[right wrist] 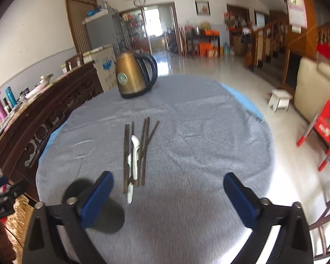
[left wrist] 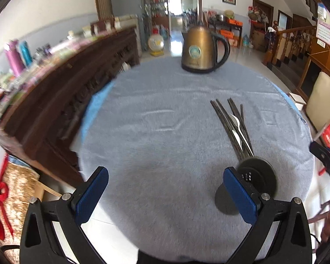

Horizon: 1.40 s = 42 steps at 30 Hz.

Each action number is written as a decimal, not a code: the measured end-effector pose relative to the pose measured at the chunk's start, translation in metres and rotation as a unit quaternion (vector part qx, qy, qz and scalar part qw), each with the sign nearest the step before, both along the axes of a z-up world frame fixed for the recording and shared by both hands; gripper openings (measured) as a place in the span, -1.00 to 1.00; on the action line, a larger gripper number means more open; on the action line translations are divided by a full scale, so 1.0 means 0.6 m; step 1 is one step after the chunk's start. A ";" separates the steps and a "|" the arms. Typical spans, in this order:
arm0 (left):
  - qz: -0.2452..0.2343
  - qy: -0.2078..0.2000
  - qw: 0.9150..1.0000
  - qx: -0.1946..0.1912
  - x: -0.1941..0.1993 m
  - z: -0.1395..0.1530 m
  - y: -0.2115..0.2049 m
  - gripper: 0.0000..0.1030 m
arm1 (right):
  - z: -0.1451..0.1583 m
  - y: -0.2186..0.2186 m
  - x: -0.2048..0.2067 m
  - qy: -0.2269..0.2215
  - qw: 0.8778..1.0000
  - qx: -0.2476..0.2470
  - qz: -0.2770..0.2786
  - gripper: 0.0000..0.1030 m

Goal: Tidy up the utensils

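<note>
1 kettle, 2 spoons, approx. 6 chopsticks

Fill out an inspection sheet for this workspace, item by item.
Surface: round table under a grey fleecy cloth, blue layer showing at its edge.
Job's things: dark chopsticks and white spoons piled loosely mid-table; black perforated holder lying on its side near them.
Clutter: brass-coloured kettle at the far edge.
Grippers: left gripper open, empty; right gripper open, empty.
Cables: nothing seen on the table.
Surroundings: dark carved sideboard, red stool, staircase, tiled floor.
</note>
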<state>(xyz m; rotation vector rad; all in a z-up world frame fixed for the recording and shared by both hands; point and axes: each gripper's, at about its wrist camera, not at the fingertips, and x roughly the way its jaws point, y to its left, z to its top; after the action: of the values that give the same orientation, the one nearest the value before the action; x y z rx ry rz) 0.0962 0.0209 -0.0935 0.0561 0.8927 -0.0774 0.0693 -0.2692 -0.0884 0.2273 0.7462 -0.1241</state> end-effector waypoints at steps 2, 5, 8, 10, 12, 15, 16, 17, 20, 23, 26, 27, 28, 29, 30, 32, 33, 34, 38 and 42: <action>-0.008 0.023 1.000 -0.015 0.043 -0.015 -0.001 1.00 | -0.022 -0.023 0.053 0.020 0.999 0.033 0.009 0.56; -0.022 0.037 0.999 -0.032 0.115 -0.033 -0.010 1.00 | -0.064 -0.055 0.143 0.058 0.994 0.086 0.020 0.22; -0.031 0.046 0.998 -0.025 0.194 -0.056 -0.039 0.84 | -0.099 -0.068 0.228 0.078 0.987 0.130 0.042 -0.05; -0.043 0.073 0.996 -0.034 0.243 -0.075 -0.056 0.51 | -0.117 -0.070 0.274 0.088 0.984 0.147 0.051 -0.15; -0.054 0.103 0.992 -0.051 0.286 -0.096 -0.074 0.32 | -0.137 -0.070 0.321 0.109 0.978 0.170 0.053 -0.28; -0.061 0.126 0.988 -0.059 0.333 -0.119 -0.104 0.32 | -0.162 -0.066 0.383 0.137 0.972 0.184 0.040 -0.39; -0.062 0.133 0.987 -0.058 0.347 -0.127 -0.114 0.32 | -0.165 -0.066 0.397 0.143 0.972 0.186 0.036 -0.43; -0.062 0.139 0.987 -0.059 0.359 -0.133 -0.122 0.32 | -0.175 -0.065 0.420 0.154 0.969 0.190 0.025 -0.47; -0.060 0.160 0.983 -0.070 0.395 -0.151 -0.141 0.21 | -0.191 -0.069 0.457 0.177 0.965 0.196 -0.002 -0.54; -0.057 0.184 0.977 -0.091 0.420 -0.164 -0.151 0.06 | -0.203 -0.063 0.482 0.196 0.960 0.199 -0.015 -0.54; -0.046 0.201 0.974 -0.094 0.441 -0.177 -0.158 -0.06 | -0.208 -0.049 0.496 0.209 0.963 0.166 -0.027 -0.53; -0.043 0.206 0.973 -0.097 0.447 -0.181 -0.161 -0.10 | -0.208 -0.047 0.499 0.210 0.965 0.157 -0.027 -0.53; -0.043 0.212 0.971 -0.100 0.452 -0.185 -0.165 -0.13 | -0.208 -0.043 0.502 0.212 0.965 0.149 -0.025 -0.53; -0.042 0.216 0.970 -0.099 0.456 -0.189 -0.168 -0.14 | -0.208 -0.040 0.504 0.212 0.966 0.144 -0.024 -0.53; -0.038 0.220 0.970 -0.094 0.460 -0.193 -0.171 -0.14 | -0.207 -0.038 0.505 0.212 0.967 0.140 -0.022 -0.53; -0.031 0.214 0.972 -0.087 0.465 -0.196 -0.177 -0.14 | -0.208 -0.034 0.508 0.212 0.969 0.126 -0.016 -0.63; -0.033 0.214 0.973 -0.077 0.468 -0.197 -0.184 -0.14 | -0.210 -0.032 0.511 0.212 0.969 0.123 -0.016 -0.69; -0.033 0.212 0.974 -0.072 0.472 -0.199 -0.189 -0.15 | -0.211 -0.034 0.511 0.210 0.970 0.122 -0.014 -0.70; -0.037 0.201 0.978 -0.031 0.477 -0.203 -0.210 -0.15 | -0.215 -0.050 0.504 0.201 0.970 0.139 -0.006 -0.81; -0.061 0.179 0.982 0.025 0.479 -0.209 -0.239 -0.15 | -0.212 -0.062 0.488 0.198 0.970 0.140 -0.004 -0.82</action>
<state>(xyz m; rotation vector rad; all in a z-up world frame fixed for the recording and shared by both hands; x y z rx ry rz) 0.3834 -0.1224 -0.2187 0.1470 1.2520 -0.1830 0.3624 -0.3062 -0.2154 0.4842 1.1630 -0.0719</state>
